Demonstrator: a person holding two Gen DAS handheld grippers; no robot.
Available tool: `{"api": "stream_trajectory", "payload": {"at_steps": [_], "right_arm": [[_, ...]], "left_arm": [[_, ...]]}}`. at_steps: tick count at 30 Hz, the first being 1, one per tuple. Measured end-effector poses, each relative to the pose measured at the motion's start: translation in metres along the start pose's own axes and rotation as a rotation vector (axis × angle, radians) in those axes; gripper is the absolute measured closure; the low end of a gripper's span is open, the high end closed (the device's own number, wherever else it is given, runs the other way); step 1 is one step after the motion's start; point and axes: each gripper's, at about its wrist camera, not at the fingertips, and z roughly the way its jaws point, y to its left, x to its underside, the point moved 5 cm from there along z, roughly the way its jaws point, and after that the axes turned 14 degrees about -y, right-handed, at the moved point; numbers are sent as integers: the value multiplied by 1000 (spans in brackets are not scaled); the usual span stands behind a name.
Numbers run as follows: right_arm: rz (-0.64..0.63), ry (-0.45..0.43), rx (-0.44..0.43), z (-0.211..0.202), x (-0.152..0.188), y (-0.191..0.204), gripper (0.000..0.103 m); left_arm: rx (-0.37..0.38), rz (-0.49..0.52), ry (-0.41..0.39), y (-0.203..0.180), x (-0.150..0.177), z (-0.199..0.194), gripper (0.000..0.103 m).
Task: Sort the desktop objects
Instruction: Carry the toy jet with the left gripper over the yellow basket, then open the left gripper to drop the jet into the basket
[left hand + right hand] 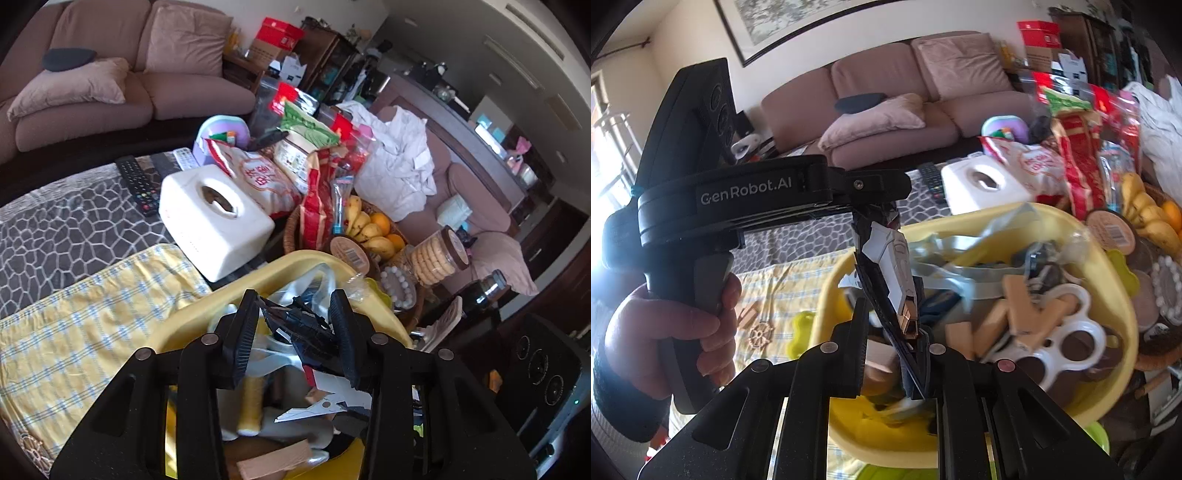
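Both jaws pinch black-and-white toy | long axis runs between grippers, tilted | over yellow basin

Left wrist view — close above the yellow basin, angled down and forward toward the tissue box and sofa. Right wrist view — equally near, tilted down over the basin from the opposite side. Shared by both: basin, tissue box, sofa, snack bags.

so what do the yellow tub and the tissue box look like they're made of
Yellow tub: likely plastic, with a smooth moulded rim and a soft sheen. Tissue box: probably hard white plastic, glossy, with rounded corners and a cleanly cut oval opening.
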Motion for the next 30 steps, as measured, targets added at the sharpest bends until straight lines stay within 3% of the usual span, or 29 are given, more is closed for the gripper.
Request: {"api": "stream_trajectory", "payload": {"at_steps": [5, 12, 13, 15, 20, 22, 26, 30], "right_arm": [[114, -37, 87, -24, -2, -55, 87], [174, -32, 184, -19, 7, -90, 82], [180, -32, 202, -19, 8, -95, 79], [184, -36, 237, -15, 9, -105, 62], [203, -89, 267, -27, 4, -120, 56], [197, -111, 290, -35, 1, -122, 56], [149, -108, 337, -37, -2, -121, 69], [134, -104, 342, -27, 1, -124, 73]], "left_arm": [[9, -10, 75, -18, 9, 45, 67], [-74, 25, 116, -20, 20, 80, 67], [-86, 26, 119, -19, 21, 84, 67], [-110, 35, 119, -18, 21, 89, 66], [-178, 90, 128, -20, 29, 104, 65], [-207, 114, 135, -21, 29, 108, 65], [-249, 194, 162, -25, 32, 112, 65], [-262, 219, 170, -25, 32, 112, 64]]}}
